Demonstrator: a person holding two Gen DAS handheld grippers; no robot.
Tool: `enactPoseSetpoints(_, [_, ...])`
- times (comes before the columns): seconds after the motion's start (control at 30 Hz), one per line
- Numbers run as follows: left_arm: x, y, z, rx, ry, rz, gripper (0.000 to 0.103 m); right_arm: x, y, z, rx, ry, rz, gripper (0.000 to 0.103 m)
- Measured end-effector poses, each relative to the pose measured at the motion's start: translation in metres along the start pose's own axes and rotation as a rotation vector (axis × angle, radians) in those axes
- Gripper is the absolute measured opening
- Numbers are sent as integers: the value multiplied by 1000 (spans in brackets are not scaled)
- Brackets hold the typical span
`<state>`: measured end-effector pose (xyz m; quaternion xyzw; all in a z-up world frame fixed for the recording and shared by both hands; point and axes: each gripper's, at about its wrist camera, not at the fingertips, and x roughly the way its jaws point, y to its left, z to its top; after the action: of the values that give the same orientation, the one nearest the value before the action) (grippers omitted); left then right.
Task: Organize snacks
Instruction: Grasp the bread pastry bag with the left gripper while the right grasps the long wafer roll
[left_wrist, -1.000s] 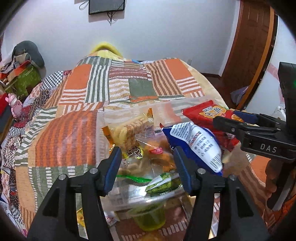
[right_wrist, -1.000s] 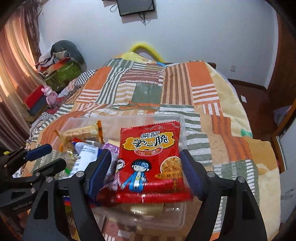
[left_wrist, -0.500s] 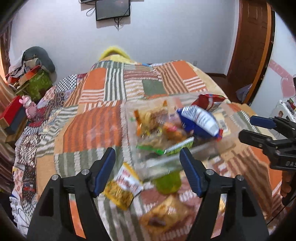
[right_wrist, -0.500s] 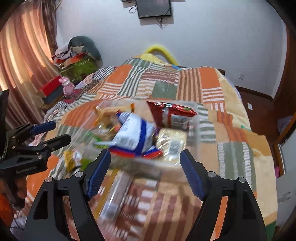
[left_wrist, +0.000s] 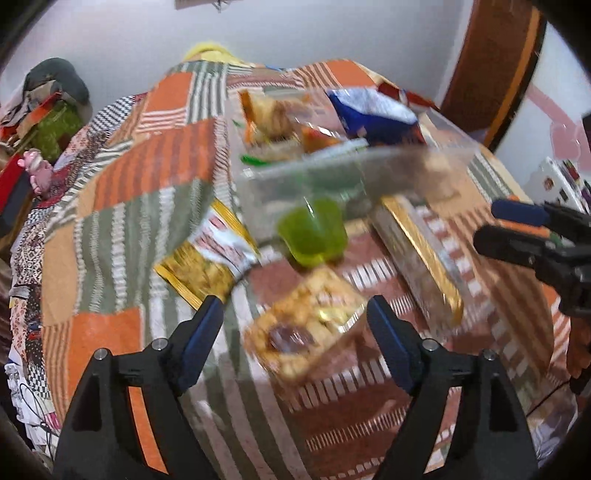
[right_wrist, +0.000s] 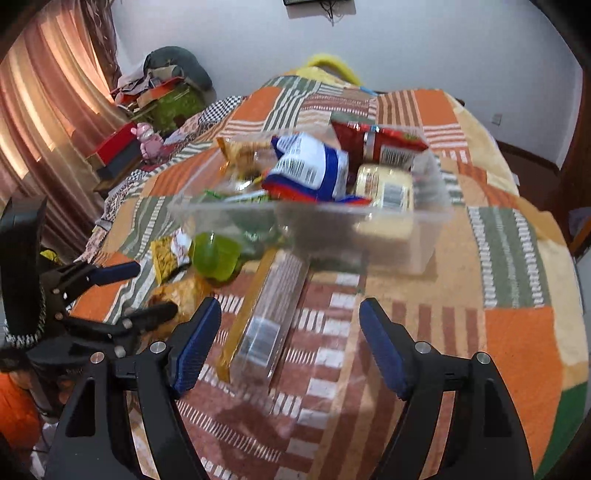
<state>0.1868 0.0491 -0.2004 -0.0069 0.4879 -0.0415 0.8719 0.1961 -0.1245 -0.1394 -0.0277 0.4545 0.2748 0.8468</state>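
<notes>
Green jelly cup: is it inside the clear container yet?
No. In the right wrist view the green jelly cup sits on the quilt just outside the near wall of the clear container.

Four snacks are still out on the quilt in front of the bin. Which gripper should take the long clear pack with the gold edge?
Probably the right gripper: the long clear pack lies directly ahead of its open jaws, roughly lengthwise between them. The left gripper, jaws just opened, is lined up on the brown snack packet instead.
</notes>
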Motion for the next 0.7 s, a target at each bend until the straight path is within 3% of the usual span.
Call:
enactPoseSetpoints(0.2, [19, 1, -9, 7, 43, 19, 83, 13, 6, -7, 2, 41, 20, 75])
enactPoseSetpoints(0.43, [35, 3, -3, -5, 30, -1, 83, 32, 12, -9, 3, 77, 32, 75])
enactPoseSetpoints(0.57, [40, 11, -4, -45, 38, -69, 69, 43, 15, -9, -2, 104, 37, 75])
enactPoseSetpoints(0.7, [36, 17, -10, -58, 34, -79, 53, 51, 16, -11, 3, 129, 41, 73])
